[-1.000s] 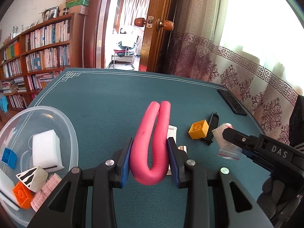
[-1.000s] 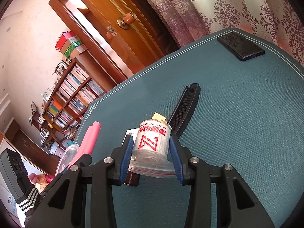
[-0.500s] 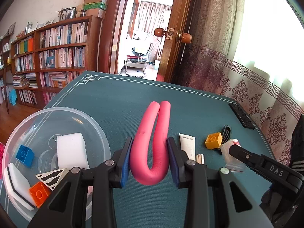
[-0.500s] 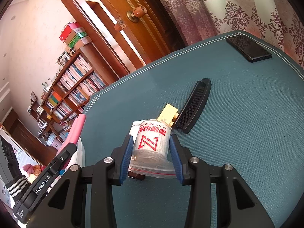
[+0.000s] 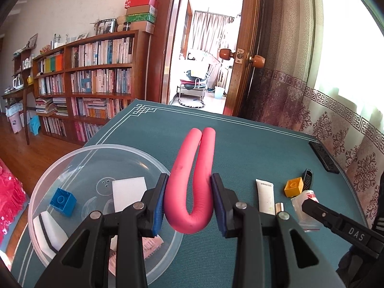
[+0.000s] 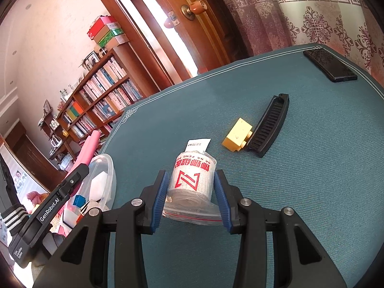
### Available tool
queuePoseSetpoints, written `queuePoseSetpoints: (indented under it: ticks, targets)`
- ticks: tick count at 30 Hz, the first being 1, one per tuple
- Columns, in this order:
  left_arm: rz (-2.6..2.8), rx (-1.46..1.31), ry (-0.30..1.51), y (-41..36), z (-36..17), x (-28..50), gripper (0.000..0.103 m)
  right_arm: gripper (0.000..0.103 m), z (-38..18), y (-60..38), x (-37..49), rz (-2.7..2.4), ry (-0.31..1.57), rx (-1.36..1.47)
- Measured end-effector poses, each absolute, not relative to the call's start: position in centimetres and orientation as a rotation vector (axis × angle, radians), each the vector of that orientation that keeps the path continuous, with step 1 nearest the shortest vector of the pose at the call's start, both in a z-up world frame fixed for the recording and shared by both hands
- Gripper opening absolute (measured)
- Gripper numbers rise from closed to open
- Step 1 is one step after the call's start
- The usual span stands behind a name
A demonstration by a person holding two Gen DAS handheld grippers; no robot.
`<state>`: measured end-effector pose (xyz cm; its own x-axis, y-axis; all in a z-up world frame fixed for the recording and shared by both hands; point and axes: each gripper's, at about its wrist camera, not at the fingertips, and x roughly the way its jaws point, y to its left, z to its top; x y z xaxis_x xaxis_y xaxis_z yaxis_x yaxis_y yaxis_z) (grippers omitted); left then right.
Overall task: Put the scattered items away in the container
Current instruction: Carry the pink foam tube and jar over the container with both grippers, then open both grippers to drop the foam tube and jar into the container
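Observation:
My left gripper [image 5: 189, 202] is shut on a bent pink foam tube [image 5: 192, 175], held above the right rim of the clear plastic bowl [image 5: 72, 158]. In the bowl lie a blue brick [image 5: 63, 201], a white sponge [image 5: 128, 192] and other small pieces. My right gripper [image 6: 191, 198] is shut on a bagged roll with red lettering [image 6: 192, 180], raised over the teal table. The same roll [image 5: 306, 198] shows at the right of the left wrist view. A white tube [image 5: 265, 198], a yellow brick [image 6: 236, 135] and a black comb [image 6: 270, 126] lie on the table.
A black phone [image 6: 330, 64] lies near the table's far right edge. The bowl [image 6: 105, 180] sits left of my right gripper. A bookshelf [image 5: 91, 76], an open door and patterned curtains stand behind the table. Bare teal cloth stretches behind the pink tube.
My left gripper has swung left with the pink tube, so the bowl now lies partly under it. My right gripper has lifted the bagged roll and shifted left, away from brick and comb.

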<state>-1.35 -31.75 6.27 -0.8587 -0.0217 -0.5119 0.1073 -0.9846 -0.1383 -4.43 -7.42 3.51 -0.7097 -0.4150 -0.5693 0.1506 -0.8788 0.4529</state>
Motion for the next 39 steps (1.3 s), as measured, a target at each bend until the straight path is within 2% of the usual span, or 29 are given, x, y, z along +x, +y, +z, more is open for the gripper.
queuePoseSetpoints:
  ticks: [9, 32, 39]
  targets:
    - [-2.877, 0.754, 0.247, -34.0, 6.4, -1.0, 0.039, 0.042, 4.0, -9.5, -3.4, -2.539, -0.500, 0.982]
    - [-2.745, 0.693, 0.422, -40.5, 6.6, -0.1, 0.039, 0.042, 8.1, -19.5, -4.8, -2.383, -0.378, 0.940]
    - [-2.712, 0.687, 0.486, -42.3, 6.4, 0.2, 0.039, 0.043, 7.9, -22.8, -5.7, -2.342, -0.347, 0.956]
